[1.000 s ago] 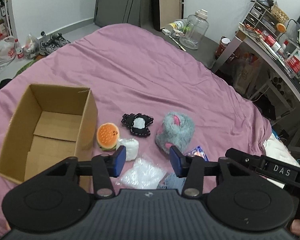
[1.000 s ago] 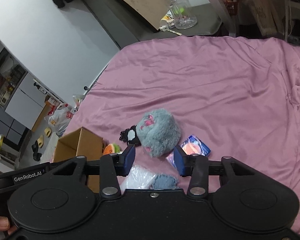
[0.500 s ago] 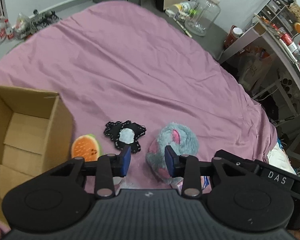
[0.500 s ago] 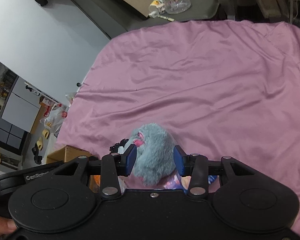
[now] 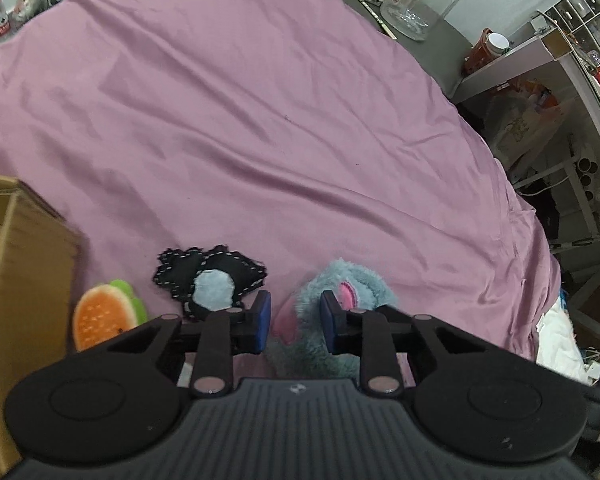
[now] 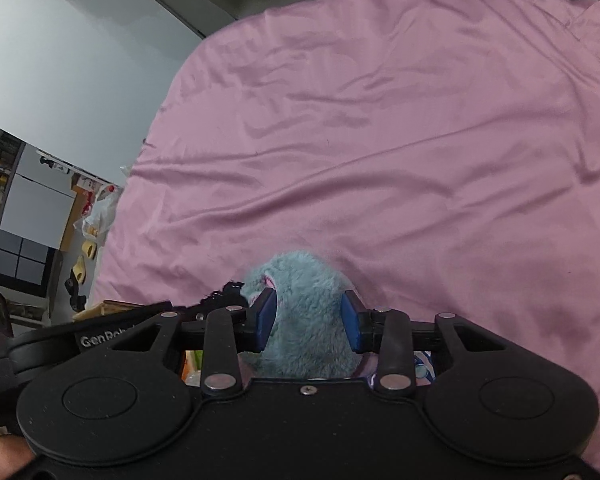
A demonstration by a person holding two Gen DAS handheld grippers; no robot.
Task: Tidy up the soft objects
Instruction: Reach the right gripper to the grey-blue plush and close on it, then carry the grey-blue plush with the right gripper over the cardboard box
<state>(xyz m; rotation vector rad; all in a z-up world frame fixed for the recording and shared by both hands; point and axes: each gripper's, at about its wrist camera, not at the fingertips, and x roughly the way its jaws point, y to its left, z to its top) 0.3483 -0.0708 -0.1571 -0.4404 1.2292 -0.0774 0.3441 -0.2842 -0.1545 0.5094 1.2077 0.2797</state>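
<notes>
**Two grippers at one furry blue plush on a mauve bedsheet**

Left wrist view: the left gripper (image 5: pixel 295 322) points down at a shaggy grey-blue plush toy (image 5: pixel 352 276) lying on the smooth, softly creased mauve sheet (image 5: pixel 260 120). Its blue-padded jaws stand apart, with the plush's pink patch and long fur showing in the gap; whether the pads press the fur cannot be told from here. Just left of the plush lies a flat black felt piece (image 5: pixel 216 276) with white stitching round its lobed edge and a pale fuzzy oval in its middle. Further left sits a rounded orange foam toy (image 5: pixel 102 316), dimpled like a slice of fruit with a green rim, close beside the plain wall of a brown cardboard box (image 5: pixel 16 280). Beyond the bed stand a clear, ribbed plastic jar (image 5: pixel 424 0) on the dark floor and cluttered white shelving (image 5: pixel 560 60).

Right wrist view: the right gripper (image 6: pixel 308 326) straddles the same dome-shaped plush toy (image 6: pixel 304 300), its fur thick and matted. The jaws are spread wide with the fur bulging between the blue pads and seeming to meet both; a firm pinch cannot be confirmed. The black felt edge (image 6: pixel 226 294) peeps out at the plush's left. A slim black bar lettered "GenRob" (image 6: pixel 100 338), part of the other gripper, crosses the lower left, and a fingertip (image 6: pixel 0 460) shows at the bottom corner.
</notes>
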